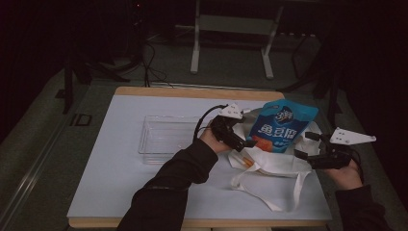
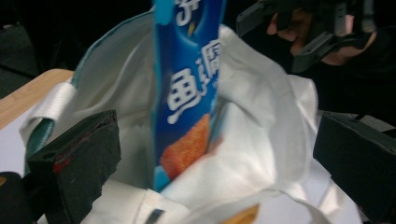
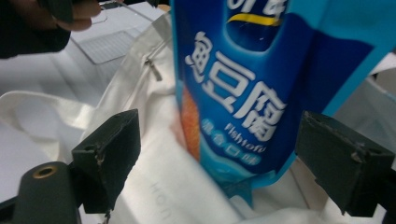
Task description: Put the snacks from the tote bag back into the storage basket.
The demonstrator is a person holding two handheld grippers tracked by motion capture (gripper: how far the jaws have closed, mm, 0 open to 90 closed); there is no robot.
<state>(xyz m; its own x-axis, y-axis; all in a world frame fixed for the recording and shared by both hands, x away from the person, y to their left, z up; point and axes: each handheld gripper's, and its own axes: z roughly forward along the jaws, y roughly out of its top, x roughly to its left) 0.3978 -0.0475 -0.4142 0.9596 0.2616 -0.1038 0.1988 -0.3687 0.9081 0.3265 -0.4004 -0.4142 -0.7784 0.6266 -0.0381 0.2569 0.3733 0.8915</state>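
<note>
A blue snack pouch [image 1: 284,126] with white characters stands upright, its lower end inside the mouth of a white tote bag [image 1: 269,161] lying at the table's centre right. My left gripper [image 1: 243,139] is at the pouch's left side and is open. In the left gripper view the jaws stand wide apart with the pouch [image 2: 187,93] and bag cloth [image 2: 261,140] between and beyond them. My right gripper [image 1: 307,145] is open at the bag's right edge. In the right gripper view the pouch [image 3: 243,107] sits between its spread jaws without touching either.
An empty clear plastic tray [image 1: 168,137] lies left of the bag on the white tabletop [image 1: 120,183]. The bag's handles [image 1: 288,192] trail toward the front edge. A metal stand [image 1: 231,24] and cables are on the floor behind the table.
</note>
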